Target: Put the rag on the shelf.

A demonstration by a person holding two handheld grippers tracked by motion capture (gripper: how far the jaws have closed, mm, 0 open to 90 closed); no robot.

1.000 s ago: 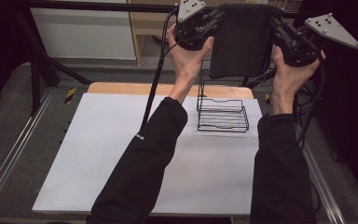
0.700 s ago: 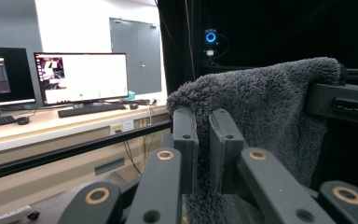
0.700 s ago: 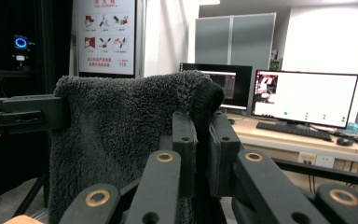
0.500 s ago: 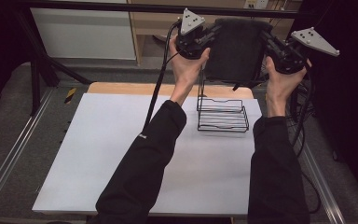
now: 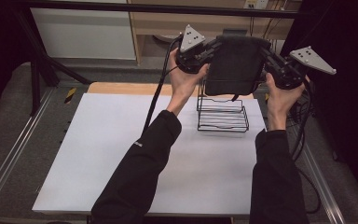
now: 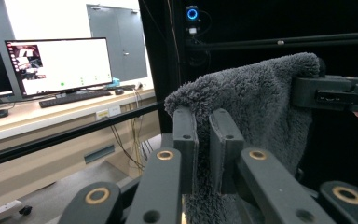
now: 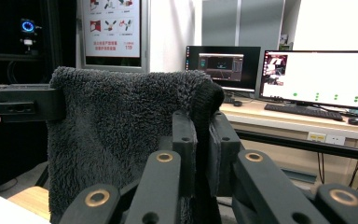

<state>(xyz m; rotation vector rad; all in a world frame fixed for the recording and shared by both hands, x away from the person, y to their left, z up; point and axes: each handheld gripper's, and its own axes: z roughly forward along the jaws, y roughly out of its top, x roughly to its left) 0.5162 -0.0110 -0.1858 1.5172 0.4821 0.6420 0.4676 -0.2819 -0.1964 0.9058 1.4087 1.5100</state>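
White desk (image 5: pixel 121 154) fills most of the high view, bare but for one thing standing on its far right part: a black wire rack (image 5: pixel 222 114), low, with an upright back frame and a tray of thin bars in front.

Above that rack hangs a dark grey fleece towel (image 5: pixel 235 65), spread flat between the two grippers and well clear of the desk. Its lower edge comes down near the top of the rack's back frame, though whether cloth and wire touch cannot be told from above.

Left gripper (image 6: pixel 204 140) has its jaws closed narrow on one upper corner of the towel; in the left gripper view the pile bulges over and between the two black jaws. Right gripper (image 7: pixel 204 140) does the same at the other upper corner, jaws pinched tight with the cloth's edge running down between them. Each gripper view also shows the other gripper's jaws clamped at the far corner, so the top hem is stretched level.

As for progress, I judge the pick-up and the spreading done: the towel is lifted, opened out and held by both corners over the rack. What looks to be left is lowering it so it drapes over the back frame, then opening both sets of jaws. Nothing hangs on the rack yet.
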